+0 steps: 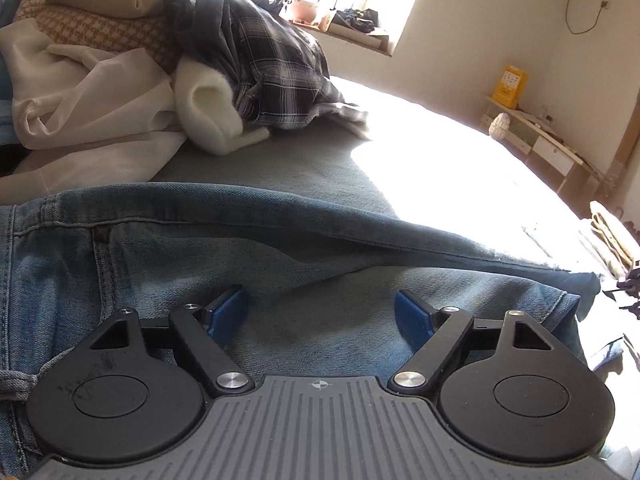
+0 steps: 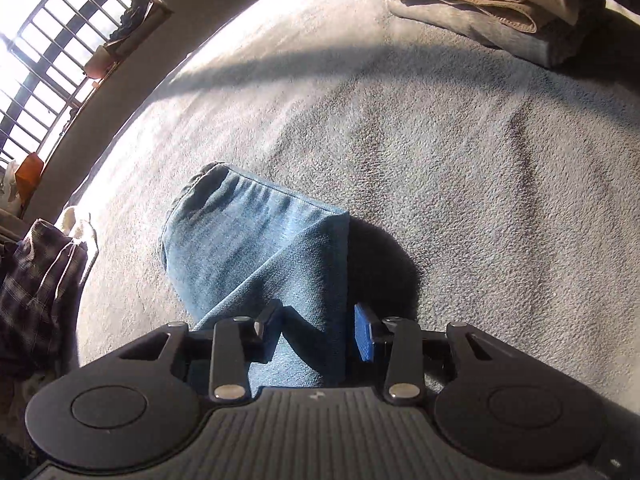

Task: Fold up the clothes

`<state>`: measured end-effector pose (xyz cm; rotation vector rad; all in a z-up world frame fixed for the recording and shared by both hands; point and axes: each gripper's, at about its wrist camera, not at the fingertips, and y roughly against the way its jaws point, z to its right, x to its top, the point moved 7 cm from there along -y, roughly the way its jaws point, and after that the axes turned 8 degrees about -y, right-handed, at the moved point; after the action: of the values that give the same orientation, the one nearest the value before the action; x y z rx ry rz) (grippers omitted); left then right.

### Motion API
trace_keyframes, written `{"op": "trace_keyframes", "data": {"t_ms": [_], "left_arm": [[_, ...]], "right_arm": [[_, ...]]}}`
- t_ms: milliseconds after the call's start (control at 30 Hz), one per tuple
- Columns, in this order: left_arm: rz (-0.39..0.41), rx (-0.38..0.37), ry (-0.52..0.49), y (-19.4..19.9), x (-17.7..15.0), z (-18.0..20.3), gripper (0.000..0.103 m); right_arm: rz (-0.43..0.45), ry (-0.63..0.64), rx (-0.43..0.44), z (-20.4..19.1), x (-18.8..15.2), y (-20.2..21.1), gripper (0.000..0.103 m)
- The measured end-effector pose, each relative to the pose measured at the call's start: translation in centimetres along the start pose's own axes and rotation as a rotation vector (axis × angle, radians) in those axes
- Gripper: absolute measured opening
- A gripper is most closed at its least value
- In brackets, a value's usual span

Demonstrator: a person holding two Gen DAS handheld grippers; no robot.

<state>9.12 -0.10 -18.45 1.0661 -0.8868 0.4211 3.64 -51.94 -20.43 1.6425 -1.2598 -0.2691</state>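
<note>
Blue jeans (image 1: 280, 248) lie spread across the grey bed cover (image 1: 280, 160). Just above the denim hovers my left gripper (image 1: 320, 314), open wide, with its blue pads (image 1: 228, 312) apart and nothing held between them. In the right wrist view a folded leg of the jeans (image 2: 256, 240) runs forward from my right gripper (image 2: 316, 334), which is shut on the thick denim fold. The leg casts a dark shadow on the bed cover (image 2: 440, 140) to its right.
A heap of unfolded clothes sits at the back left: a plaid shirt (image 1: 272, 60) and a white garment (image 1: 92, 96). A stack of folded clothes (image 2: 480, 8) lies at the far side of the bed. A low shelf (image 1: 532, 132) stands by the wall, under a barred window (image 2: 52, 60).
</note>
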Motion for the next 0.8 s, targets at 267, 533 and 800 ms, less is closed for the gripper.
{"op": "trace_keyframes", "data": {"t_ms": [267,533,800], "left_arm": [[0.028,-0.004,0.017,0.1,-0.1,0.3,0.094],[0.026,0.006,0.02,0.1,-0.1,0.3,0.094],[0.029,-0.001,0.034,0.2,-0.1,0.1,0.095]], "right_arm": [[0.097,0.205,0.1,-9.1,-1.0,4.1,0.014],[-0.013,0.561,0.286,-22.6,-9.0,2.1,0.015],[-0.036,0.563,0.29,-21.8,-10.5,2.3,0.038]]}}
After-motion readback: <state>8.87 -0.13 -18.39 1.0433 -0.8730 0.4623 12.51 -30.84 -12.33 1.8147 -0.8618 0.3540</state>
